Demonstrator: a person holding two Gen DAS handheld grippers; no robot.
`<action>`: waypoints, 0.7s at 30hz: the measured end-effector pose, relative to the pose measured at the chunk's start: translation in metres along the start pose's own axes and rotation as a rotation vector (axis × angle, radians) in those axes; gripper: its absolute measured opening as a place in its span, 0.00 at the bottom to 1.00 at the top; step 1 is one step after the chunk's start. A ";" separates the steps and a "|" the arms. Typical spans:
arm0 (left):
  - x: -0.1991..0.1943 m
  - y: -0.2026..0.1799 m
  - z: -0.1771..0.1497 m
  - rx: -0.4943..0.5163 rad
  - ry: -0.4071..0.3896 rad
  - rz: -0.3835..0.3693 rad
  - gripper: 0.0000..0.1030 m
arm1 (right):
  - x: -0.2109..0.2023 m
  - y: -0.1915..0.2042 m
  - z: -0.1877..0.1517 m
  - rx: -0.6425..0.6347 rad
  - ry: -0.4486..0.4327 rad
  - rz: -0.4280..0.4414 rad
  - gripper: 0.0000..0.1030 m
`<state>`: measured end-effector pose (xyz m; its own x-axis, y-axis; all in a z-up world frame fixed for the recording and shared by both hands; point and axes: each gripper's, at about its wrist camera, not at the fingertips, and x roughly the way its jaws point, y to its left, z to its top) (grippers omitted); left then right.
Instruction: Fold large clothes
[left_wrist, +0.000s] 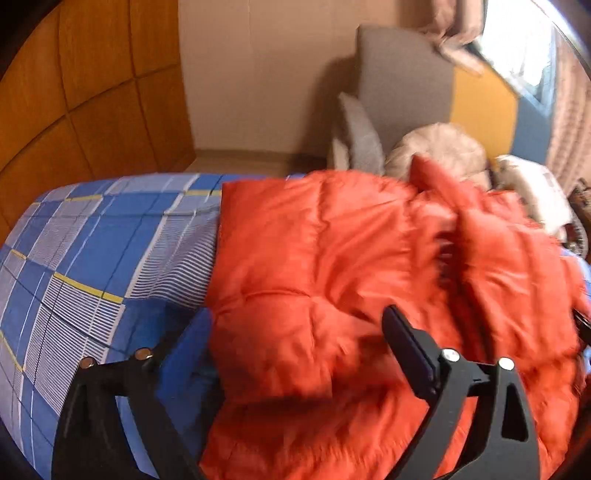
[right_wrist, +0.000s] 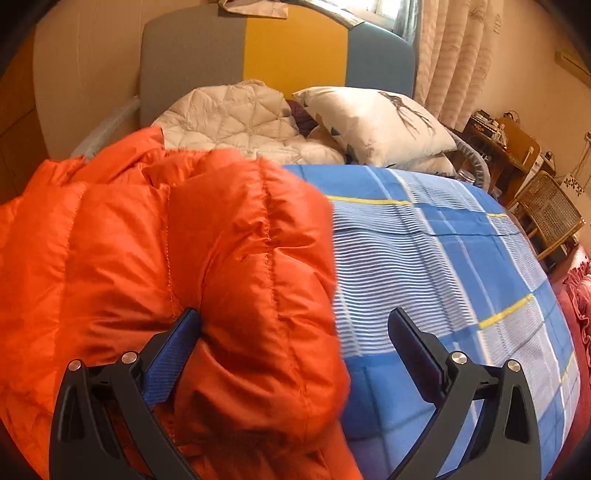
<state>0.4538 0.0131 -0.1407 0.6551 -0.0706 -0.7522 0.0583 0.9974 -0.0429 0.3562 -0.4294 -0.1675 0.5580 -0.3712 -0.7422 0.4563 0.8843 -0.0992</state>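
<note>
An orange puffer jacket (left_wrist: 332, 266) lies on a bed with a blue checked sheet (left_wrist: 92, 240). In the left wrist view my left gripper (left_wrist: 295, 332) is open, its jaws wide apart, with the jacket's left edge between them. In the right wrist view the jacket (right_wrist: 166, 258) fills the left half, with a folded-over sleeve or side bulging up. My right gripper (right_wrist: 295, 332) is open wide around the jacket's right edge, over the sheet (right_wrist: 443, 258). The left wrist view is motion-blurred.
A grey, yellow and blue headboard (right_wrist: 280, 48) stands at the bed's head. A cream quilted garment (right_wrist: 236, 118) and a white pillow (right_wrist: 373, 122) lie there. A wooden wardrobe (left_wrist: 74, 92) is to the left. A wicker chair (right_wrist: 546, 214) and cluttered desk stand to the right.
</note>
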 end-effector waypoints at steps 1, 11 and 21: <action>-0.011 0.003 -0.004 0.009 -0.013 -0.004 0.91 | -0.007 -0.005 0.000 0.020 -0.009 0.020 0.97; -0.062 0.056 -0.064 -0.051 0.082 -0.027 0.91 | -0.091 -0.057 -0.024 0.060 0.025 0.265 0.97; -0.094 0.068 -0.122 0.037 0.184 -0.048 0.73 | -0.134 -0.106 -0.090 0.097 0.124 0.351 0.97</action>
<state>0.3042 0.0891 -0.1536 0.5026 -0.1103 -0.8574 0.1156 0.9915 -0.0598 0.1702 -0.4478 -0.1170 0.6065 -0.0084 -0.7950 0.3194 0.9183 0.2340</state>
